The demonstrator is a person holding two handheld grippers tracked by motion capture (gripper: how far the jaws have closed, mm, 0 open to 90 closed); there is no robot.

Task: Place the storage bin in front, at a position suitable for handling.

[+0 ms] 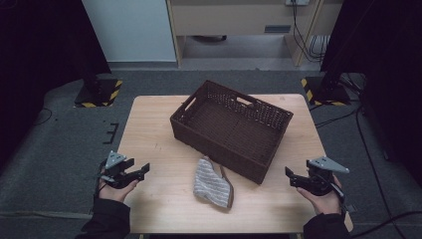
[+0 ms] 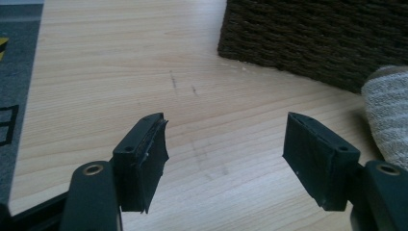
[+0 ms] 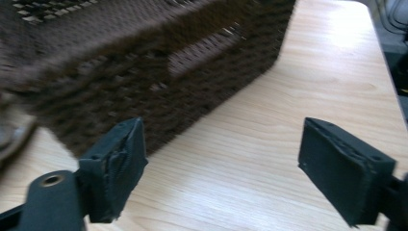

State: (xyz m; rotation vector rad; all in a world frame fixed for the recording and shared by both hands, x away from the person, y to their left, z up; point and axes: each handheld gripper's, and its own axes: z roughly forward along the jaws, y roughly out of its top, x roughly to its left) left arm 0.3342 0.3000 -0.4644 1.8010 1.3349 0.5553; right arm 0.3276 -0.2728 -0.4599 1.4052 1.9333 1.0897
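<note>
A dark brown woven basket [image 1: 231, 127] stands empty on the middle of the wooden table [image 1: 154, 124], turned at an angle. Just in front of it lies a grey striped folded cloth [image 1: 211, 182]. My left gripper [image 1: 143, 172] hovers at the table's front left, open, nothing between its jaws; in the left gripper view the cloth [image 2: 389, 113] shows at the right edge and the basket [image 2: 317, 36] beyond. My right gripper [image 1: 290, 177] is at the front right, open and empty, facing the basket [image 3: 144, 77] wall in the right gripper view.
Dark carpet surrounds the table. Two stand bases with yellow-black hazard tape [image 1: 99, 92] [image 1: 323, 92] sit past the table's far corners. Cables [image 1: 318, 45] hang by a cabinet at the back.
</note>
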